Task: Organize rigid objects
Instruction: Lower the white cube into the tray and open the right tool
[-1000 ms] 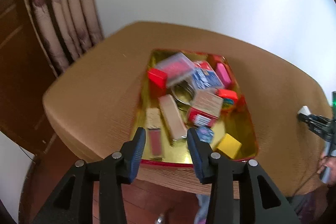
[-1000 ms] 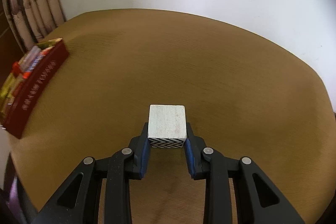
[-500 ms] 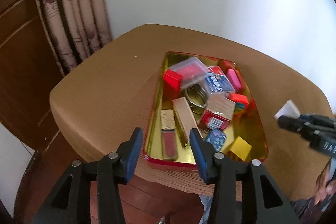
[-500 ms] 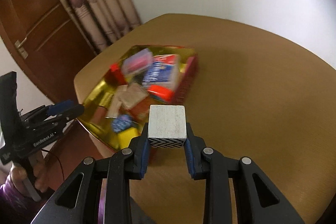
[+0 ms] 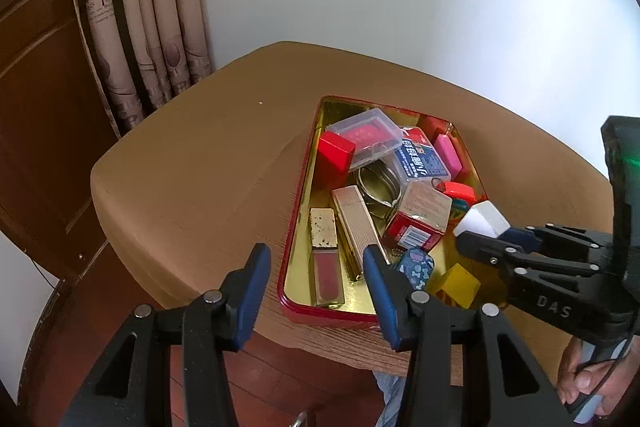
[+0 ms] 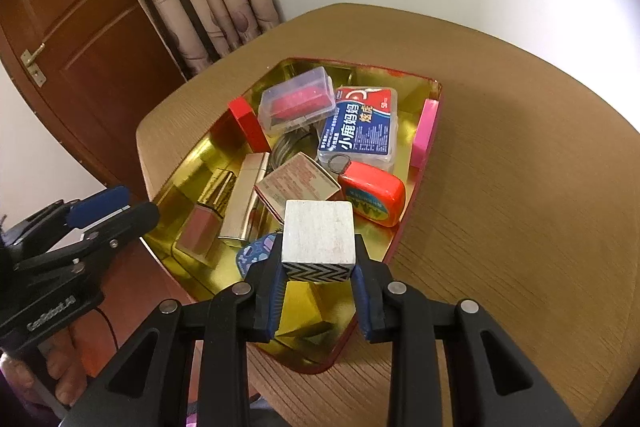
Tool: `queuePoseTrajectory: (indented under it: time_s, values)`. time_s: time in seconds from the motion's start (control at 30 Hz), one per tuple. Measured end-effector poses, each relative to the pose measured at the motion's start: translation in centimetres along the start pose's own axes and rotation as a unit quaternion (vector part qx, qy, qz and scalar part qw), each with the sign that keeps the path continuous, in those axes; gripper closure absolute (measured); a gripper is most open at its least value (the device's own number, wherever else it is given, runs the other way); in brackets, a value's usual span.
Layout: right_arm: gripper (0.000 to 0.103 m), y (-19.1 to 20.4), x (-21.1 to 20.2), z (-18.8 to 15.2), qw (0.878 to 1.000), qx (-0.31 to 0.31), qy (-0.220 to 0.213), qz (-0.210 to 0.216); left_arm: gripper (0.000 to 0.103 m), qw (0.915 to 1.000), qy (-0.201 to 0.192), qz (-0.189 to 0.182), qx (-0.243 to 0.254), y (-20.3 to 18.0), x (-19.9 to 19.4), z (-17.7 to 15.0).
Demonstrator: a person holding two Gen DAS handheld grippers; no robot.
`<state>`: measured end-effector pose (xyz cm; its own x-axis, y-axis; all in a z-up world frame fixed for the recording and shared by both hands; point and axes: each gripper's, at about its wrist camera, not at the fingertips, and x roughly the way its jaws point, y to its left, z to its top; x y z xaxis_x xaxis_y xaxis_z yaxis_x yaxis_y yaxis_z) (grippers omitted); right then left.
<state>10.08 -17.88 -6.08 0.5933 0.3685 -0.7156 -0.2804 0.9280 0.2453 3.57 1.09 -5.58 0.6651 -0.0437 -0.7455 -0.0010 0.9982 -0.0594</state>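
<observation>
Right claw (image 6: 318, 301), clamped on the block (image 6: 319, 235), has swung from bare surface to over the tin (image 6: 416, 183). Left claw (image 5: 316, 287) empty, jaws just widened slightly. Release into tin likely next.

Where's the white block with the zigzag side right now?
In the right wrist view the white block is clamped in the right gripper, over the tin's near end, above the yellow cube.

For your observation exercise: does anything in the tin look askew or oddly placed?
Yes. In the tin, a small printed box sits tilted atop other items, and the clear case leans on a red block. Items are heaped, not laid flat.
</observation>
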Motion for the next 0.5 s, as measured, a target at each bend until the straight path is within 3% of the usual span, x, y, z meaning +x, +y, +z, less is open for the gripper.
queuePoseTrajectory:
  time_s: [0.5]
  values:
    - [0.073, 0.47, 0.52, 0.14, 1.000, 0.006, -0.003, -0.002, 0.054, 0.9998, 0.017, 0.001, 0.003, -0.04, 0.94, -0.12]
